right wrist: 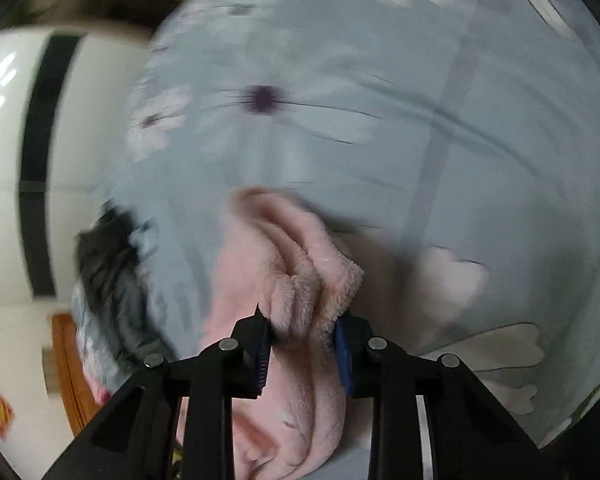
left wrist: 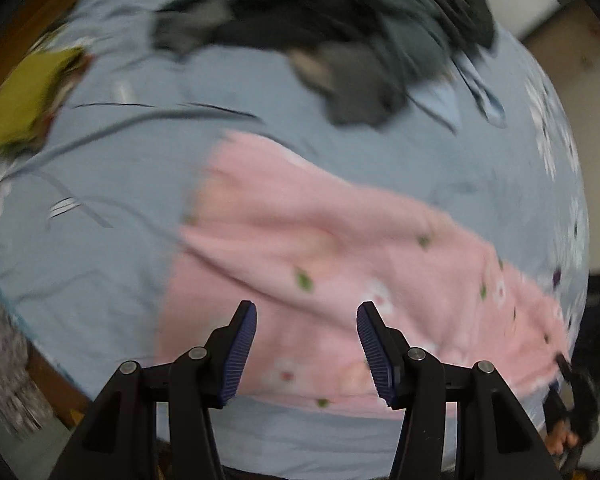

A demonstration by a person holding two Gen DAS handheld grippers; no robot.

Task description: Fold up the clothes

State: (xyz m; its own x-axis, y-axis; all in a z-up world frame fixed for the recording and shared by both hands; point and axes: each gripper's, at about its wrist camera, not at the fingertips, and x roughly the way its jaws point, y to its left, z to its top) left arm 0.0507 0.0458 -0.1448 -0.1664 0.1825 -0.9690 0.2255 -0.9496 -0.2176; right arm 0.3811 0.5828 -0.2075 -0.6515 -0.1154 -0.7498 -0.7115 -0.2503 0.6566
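Note:
A pink fleece garment [left wrist: 340,248] with small flower prints lies spread on a blue floral bedsheet [left wrist: 120,152]. My left gripper [left wrist: 306,312] is open and empty, just above the garment's near edge. My right gripper [right wrist: 302,324] is shut on a bunched fold of the same pink garment [right wrist: 296,280] and holds it lifted over the sheet [right wrist: 340,120]. The right gripper also shows at the far right edge of the left wrist view [left wrist: 576,384]. Both views are motion-blurred.
A heap of dark grey clothes [left wrist: 332,28] lies at the far side of the bed. A yellow-green item [left wrist: 24,100] sits at the left edge. A wooden bed frame [right wrist: 70,376] and more dark clothes [right wrist: 108,280] show left in the right wrist view.

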